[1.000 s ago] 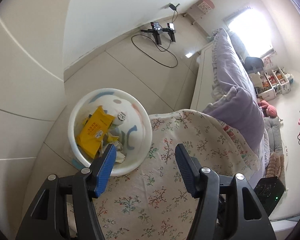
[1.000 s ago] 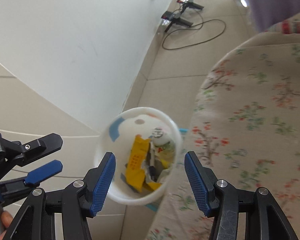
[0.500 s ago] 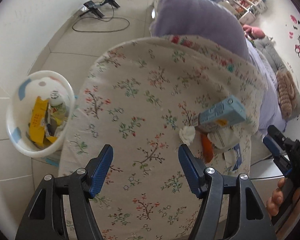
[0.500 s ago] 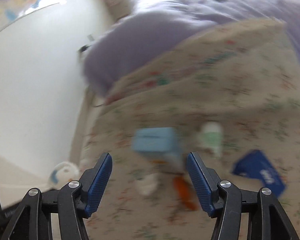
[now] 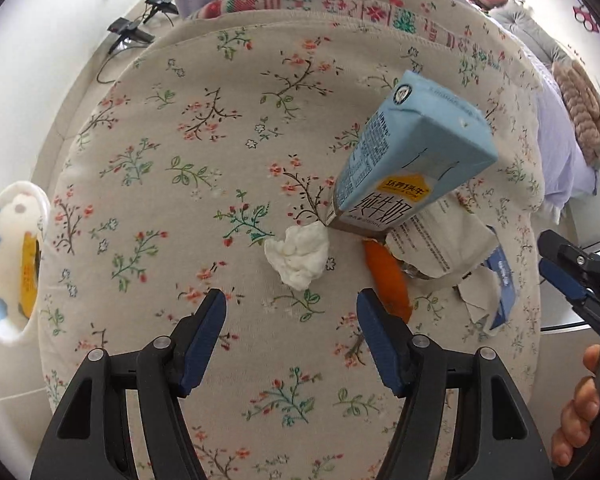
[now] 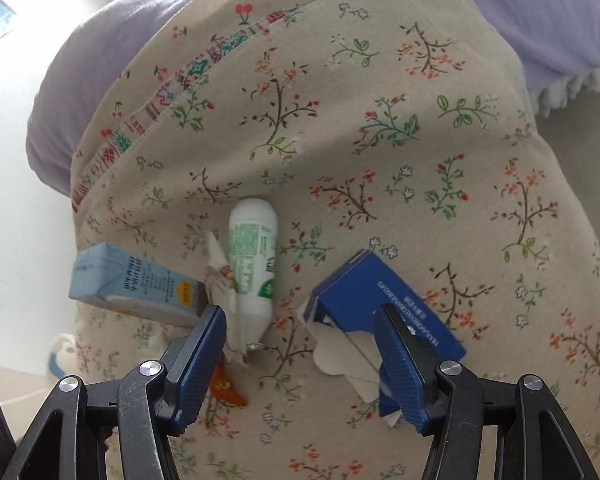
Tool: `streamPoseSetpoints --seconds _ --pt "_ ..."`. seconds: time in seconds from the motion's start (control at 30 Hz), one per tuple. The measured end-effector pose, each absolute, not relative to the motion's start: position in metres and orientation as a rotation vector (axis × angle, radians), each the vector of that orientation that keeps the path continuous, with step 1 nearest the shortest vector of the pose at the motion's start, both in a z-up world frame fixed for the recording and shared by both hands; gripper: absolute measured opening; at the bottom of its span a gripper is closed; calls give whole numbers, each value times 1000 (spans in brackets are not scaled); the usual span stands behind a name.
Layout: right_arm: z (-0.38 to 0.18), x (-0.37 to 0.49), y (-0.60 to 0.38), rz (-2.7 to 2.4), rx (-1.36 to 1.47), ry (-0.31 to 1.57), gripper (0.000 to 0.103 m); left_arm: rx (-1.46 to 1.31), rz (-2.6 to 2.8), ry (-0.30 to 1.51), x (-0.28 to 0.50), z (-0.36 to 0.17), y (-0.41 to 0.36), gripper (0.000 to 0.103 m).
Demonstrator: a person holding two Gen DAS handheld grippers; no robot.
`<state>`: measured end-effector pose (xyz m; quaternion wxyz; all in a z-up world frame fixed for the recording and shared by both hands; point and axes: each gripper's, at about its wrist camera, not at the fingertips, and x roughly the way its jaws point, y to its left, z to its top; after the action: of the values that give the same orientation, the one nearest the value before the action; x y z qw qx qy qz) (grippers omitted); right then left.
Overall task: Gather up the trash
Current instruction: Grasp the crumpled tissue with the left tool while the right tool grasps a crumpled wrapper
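1. Trash sits in a loose cluster on the floral cloth (image 5: 180, 168): a light blue milk carton (image 5: 410, 160) lying on its side, a crumpled white tissue (image 5: 298, 256) just beside its lower end, an orange scrap (image 5: 388, 280) and a torn white wrapper (image 5: 440, 240) tucked under the carton.
2. Left gripper (image 5: 291, 322) hovers above the cloth with jaws wide apart, nothing between them; the tissue lies just ahead of the gap.
3. Over to the right gripper (image 6: 302, 350): jaws spread wide as well, empty, poised over the cloth between a white bottle with green print (image 6: 252, 264) and a torn dark blue box (image 6: 380, 308).
4. The bottle lies on its side, touching the torn wrapper; the milk carton is to its left.
5. The white bin (image 5: 8, 264) stands off the cloth's left edge, with a yellow packet (image 5: 29, 276) showing inside.
6. At the far right of the left view, fingers (image 5: 576, 412) grip the other gripper's handle.
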<state>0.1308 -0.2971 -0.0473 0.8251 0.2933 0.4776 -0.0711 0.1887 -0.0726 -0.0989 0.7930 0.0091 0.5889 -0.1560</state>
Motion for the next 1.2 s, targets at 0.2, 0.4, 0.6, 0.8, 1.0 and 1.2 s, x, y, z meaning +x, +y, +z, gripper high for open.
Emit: streamPoseSetpoints --seconds 0.2,0.4,0.6,0.8,1.0,1.2 --pt "-55 134 -292 -137 605 1038 67 37 -296 1259 197 -114 -80 70" --pt "-69 142 -288 -106 646 1057 54 72 -313 1232 199 -116 -93 70" --pt "-71 149 -280 -93 647 1064 53 65 -312 1253 207 -128 -99 45" --pt "-71 155 -271 -76 644 1066 53 20 -346 1235 211 -124 -95 24" --pt "-76 159 -267 -53 670 1079 50 -27 -364 1223 206 -115 -80 20" --pt "-79 160 -264 -33 688 1088 42 -84 -379 1223 205 -102 -60 19"
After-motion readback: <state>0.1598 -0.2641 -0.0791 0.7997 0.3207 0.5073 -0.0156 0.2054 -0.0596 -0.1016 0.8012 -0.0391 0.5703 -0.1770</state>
